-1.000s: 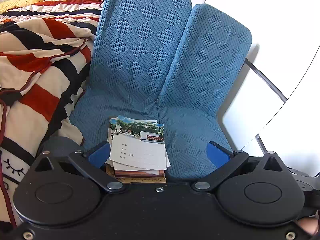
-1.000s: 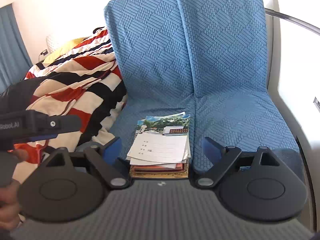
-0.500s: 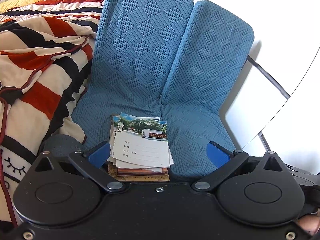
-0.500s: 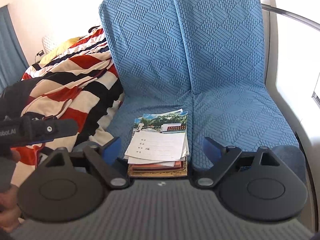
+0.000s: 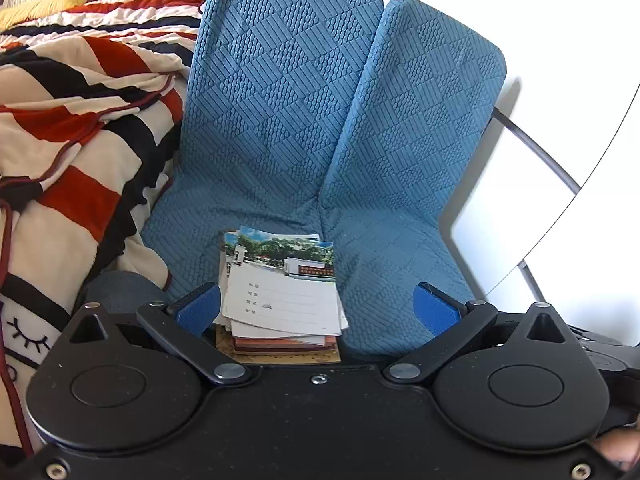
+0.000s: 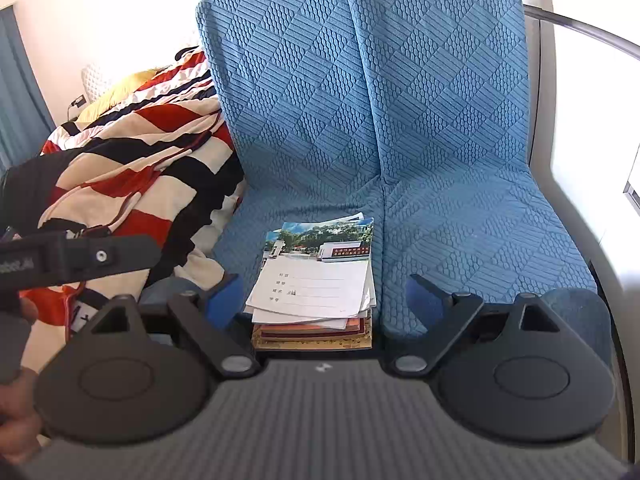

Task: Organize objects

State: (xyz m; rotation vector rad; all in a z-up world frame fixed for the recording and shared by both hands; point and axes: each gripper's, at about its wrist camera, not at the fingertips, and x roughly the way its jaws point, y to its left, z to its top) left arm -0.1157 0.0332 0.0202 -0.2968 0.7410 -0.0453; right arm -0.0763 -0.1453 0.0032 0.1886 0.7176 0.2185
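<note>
A stack of notebooks and booklets (image 5: 282, 304) lies on the blue quilted seat (image 5: 384, 280), topped by a white lined cover with a photo of a building. My left gripper (image 5: 318, 312) is open, its blue fingers (image 5: 198, 312) wide apart, the stack just ahead near the left finger. In the right wrist view the same stack (image 6: 316, 292) sits between the spread fingers of my right gripper (image 6: 320, 300), which is open and not touching it. The left gripper's body (image 6: 76, 260) shows at the left edge there.
A red, black and cream striped blanket (image 5: 68, 152) is heaped on the left of the blue seat. Two blue backrest cushions (image 6: 360, 92) rise behind. A white wall with a grey metal rail (image 5: 532, 148) runs on the right. A hand (image 6: 16, 408) holds the left gripper.
Both views have shifted a little, so the seat and stack sit slightly differently in frame. The stack lies as before and both grippers keep their wide opening.
</note>
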